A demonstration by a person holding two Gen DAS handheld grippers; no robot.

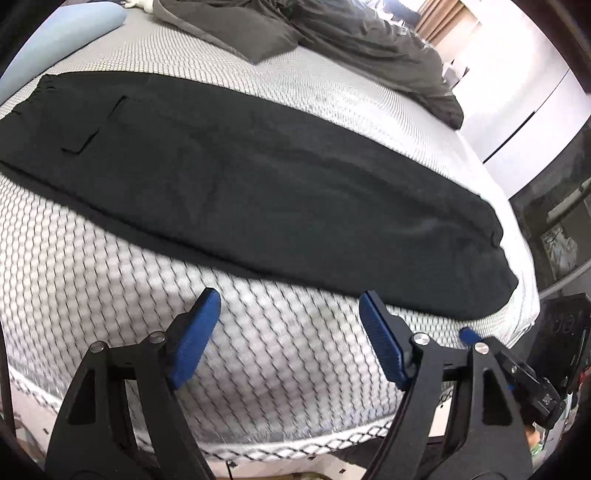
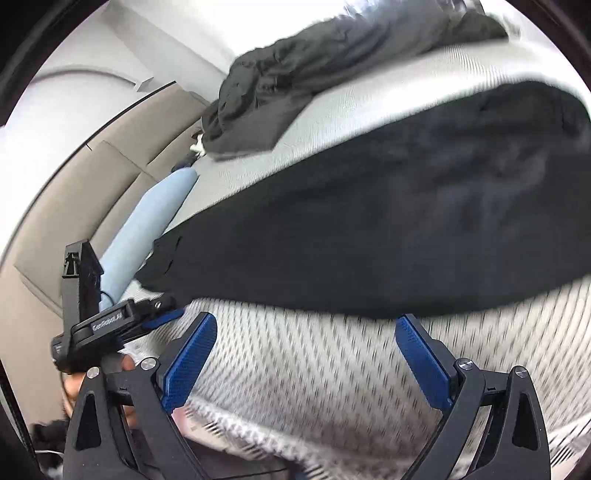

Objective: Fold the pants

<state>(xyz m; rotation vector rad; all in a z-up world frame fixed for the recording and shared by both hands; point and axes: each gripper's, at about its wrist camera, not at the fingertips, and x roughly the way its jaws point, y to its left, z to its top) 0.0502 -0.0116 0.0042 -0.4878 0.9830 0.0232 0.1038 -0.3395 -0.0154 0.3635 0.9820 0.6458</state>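
Observation:
Black pants (image 1: 236, 184) lie folded lengthwise in a long strip across the mattress, waistband and a pocket at the left, leg ends at the right. They also show in the right wrist view (image 2: 388, 221). My left gripper (image 1: 290, 299) is open and empty, just short of the pants' near edge. My right gripper (image 2: 306, 325) is open and empty, also just short of the near edge. The right gripper's body shows at the lower right of the left wrist view (image 1: 532, 376), and the left gripper's body shows at the left of the right wrist view (image 2: 107, 325).
The mattress (image 1: 277, 362) has a grey-white honeycomb cover. A dark grey duvet (image 1: 332, 33) is bunched at the far side. A light blue pillow (image 2: 155, 225) lies at the waistband end. The near mattress edge (image 1: 258, 446) drops off below the grippers.

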